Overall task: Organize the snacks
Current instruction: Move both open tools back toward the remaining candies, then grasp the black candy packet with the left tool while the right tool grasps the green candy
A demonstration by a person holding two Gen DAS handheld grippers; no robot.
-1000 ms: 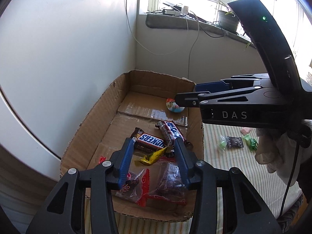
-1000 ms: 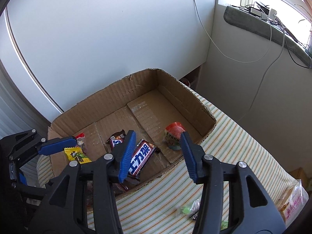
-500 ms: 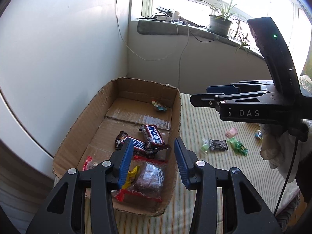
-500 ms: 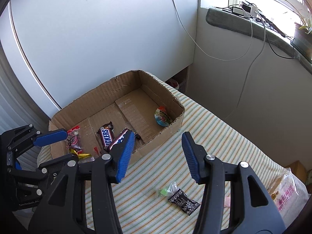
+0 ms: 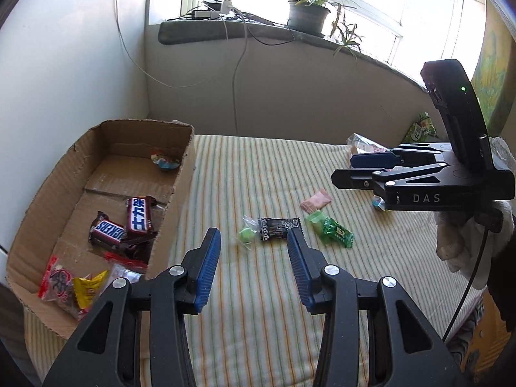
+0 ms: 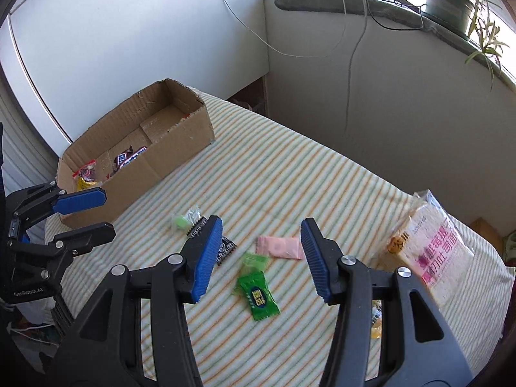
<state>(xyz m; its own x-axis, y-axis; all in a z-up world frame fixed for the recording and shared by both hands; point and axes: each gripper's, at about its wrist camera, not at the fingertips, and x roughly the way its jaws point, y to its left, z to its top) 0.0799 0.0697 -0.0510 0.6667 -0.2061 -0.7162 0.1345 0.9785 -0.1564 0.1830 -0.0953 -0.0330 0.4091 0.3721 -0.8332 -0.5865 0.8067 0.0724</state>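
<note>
A cardboard box (image 5: 185,158) (image 6: 180,138) sits at the left of the striped cloth and holds two Snickers bars (image 5: 139,214), a round foil snack (image 5: 165,161) and red and yellow packets (image 5: 88,285). Loose on the cloth lie a small green candy (image 5: 245,235), a black sachet (image 5: 279,224), a green wrapped candy (image 6: 258,295) and a pink sachet (image 6: 280,246). My left gripper (image 5: 254,251) is open and empty above the cloth, just short of the black sachet. My right gripper (image 6: 261,248) is open and empty over the green and pink sweets.
A large bread packet with pink print (image 6: 429,251) lies at the right of the cloth. A small blue wrapped sweet (image 5: 377,203) is near the right gripper. Cables hang on the wall behind, and a plant pot (image 5: 308,16) stands on the sill.
Both grippers have swung right, away from above the box and out over the striped cloth. The loose sweets have come between and in front of their fingers. Neither holds anything.
</note>
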